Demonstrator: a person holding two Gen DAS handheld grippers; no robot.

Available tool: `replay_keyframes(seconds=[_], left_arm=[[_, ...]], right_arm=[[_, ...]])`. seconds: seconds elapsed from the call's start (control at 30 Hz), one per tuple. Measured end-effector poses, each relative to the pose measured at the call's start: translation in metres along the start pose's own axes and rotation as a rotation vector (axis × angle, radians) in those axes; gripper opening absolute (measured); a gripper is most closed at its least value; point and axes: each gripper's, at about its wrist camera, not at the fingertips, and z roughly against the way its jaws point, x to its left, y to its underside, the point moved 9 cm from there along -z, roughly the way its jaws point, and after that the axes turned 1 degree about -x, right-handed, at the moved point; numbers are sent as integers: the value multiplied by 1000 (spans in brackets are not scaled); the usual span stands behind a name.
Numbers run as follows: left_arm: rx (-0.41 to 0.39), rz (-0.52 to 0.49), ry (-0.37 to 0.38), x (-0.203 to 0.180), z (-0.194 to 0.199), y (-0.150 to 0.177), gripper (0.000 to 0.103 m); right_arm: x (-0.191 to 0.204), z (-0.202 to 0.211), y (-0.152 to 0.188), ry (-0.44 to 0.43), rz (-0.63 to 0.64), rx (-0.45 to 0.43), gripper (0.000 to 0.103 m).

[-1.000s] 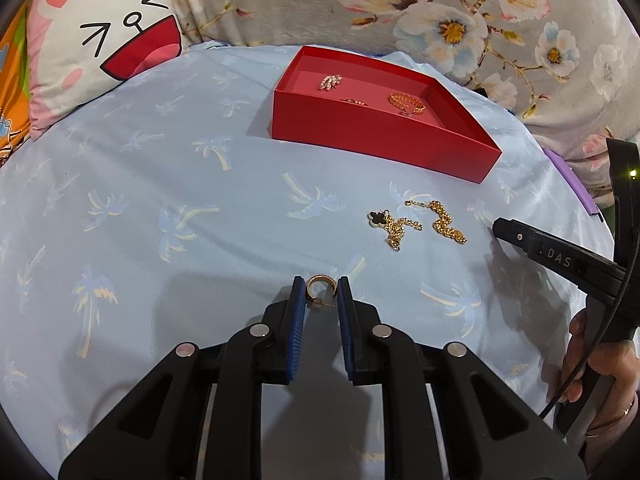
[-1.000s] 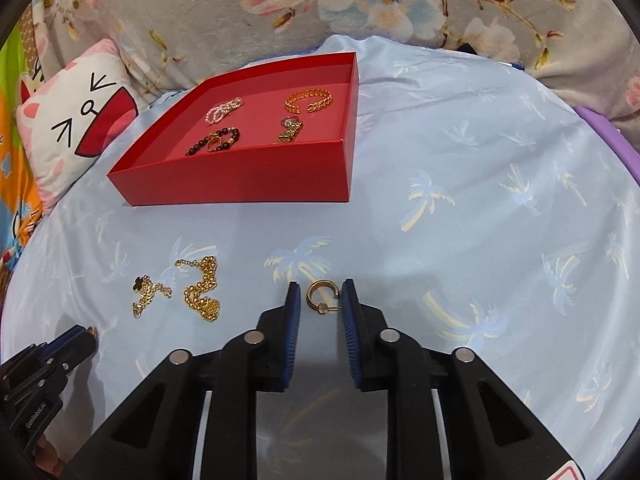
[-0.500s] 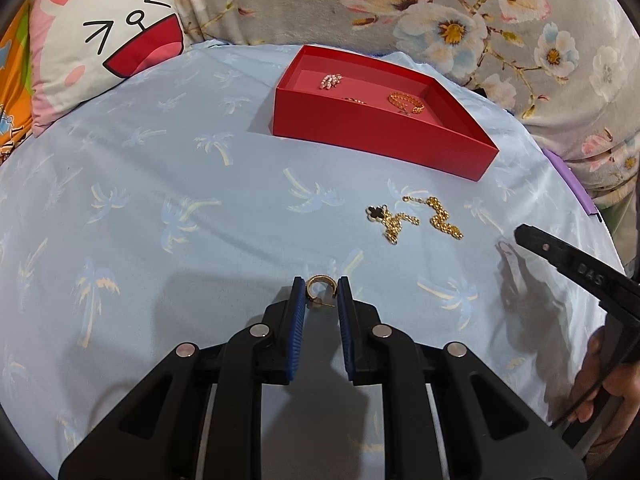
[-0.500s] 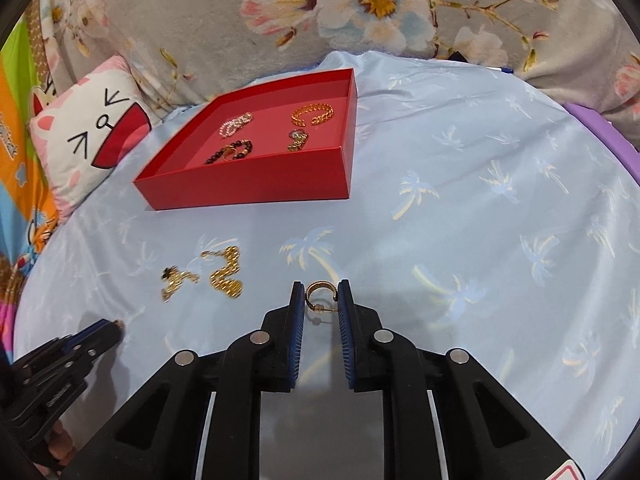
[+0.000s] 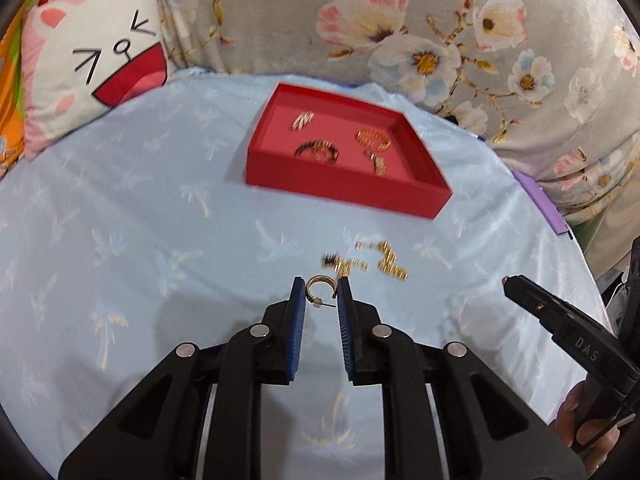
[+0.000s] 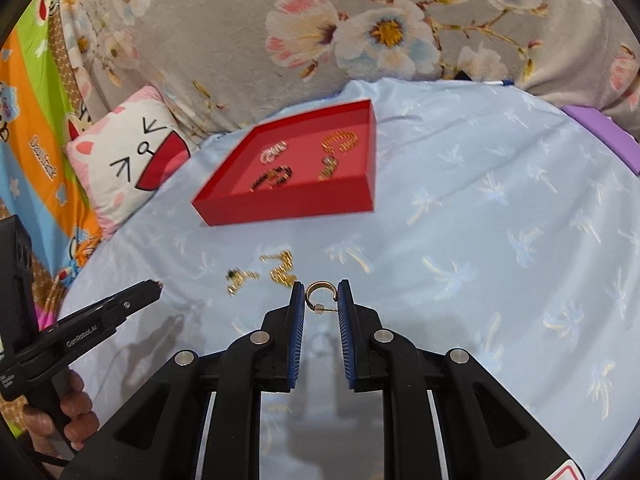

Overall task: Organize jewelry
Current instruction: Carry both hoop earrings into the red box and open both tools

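My left tool (image 5: 321, 294) is nearly closed, its blue pads pinching a gold hoop earring (image 5: 319, 285); my right tool (image 6: 321, 296) grips a matching hoop earring (image 6: 320, 289) the same way, post pointing sideways. In the left view I read "DAS" on the right tool's black arm; in the right view the left tool's arm reads "GenRobot.AI". A hand (image 6: 68, 420) wraps its handle.

Against a second ago, both tools sit higher above the surface with the earrings still clamped, the red tray (image 5: 340, 184) looks further below, and its contents show more fully.

Just beyond the tips, two loose gold chains (image 5: 366, 264) lie on the pale blue sheet (image 5: 120, 220) printed with palm trees. Further out, the tray holds a dark beaded bracelet (image 5: 316, 150), a gold bracelet (image 5: 373, 138), a pearly piece (image 5: 303, 120) and a small gold item (image 5: 378, 164). A cartoon cat cushion (image 5: 92, 60) sits left of it, with grey floral fabric (image 5: 400, 32) behind. A purple strip (image 6: 600, 136) edges the right.
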Motion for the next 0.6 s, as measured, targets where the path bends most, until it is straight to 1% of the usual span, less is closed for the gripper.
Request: replay_keyframes(seconds=[0.1,0.17,0.27,0.37,0.5,0.6], left_arm=[[-30,-2,16,-3,0,-30,16],[-57,-10,27,-6,-3,-55,16],[-100,-43,9,-12,-10,-90,16],[-128,-73,-22,-13,-26,-121,16],[-117,-64,-21,-10,-60,-152,16],[-104,-62,-33,-6,-84,-166,16]], right_arm=[[7,-2,-23,-13,24,-24,16],[13,-7,-43,-29,42,-36,16],[19,-20,-72,-18,83,-55,16],[21,-41,-100,-25,91,-54,16],[17,-74,-128,-28,77,-41,16],[13,-97,-143,-29,64,-29,16]])
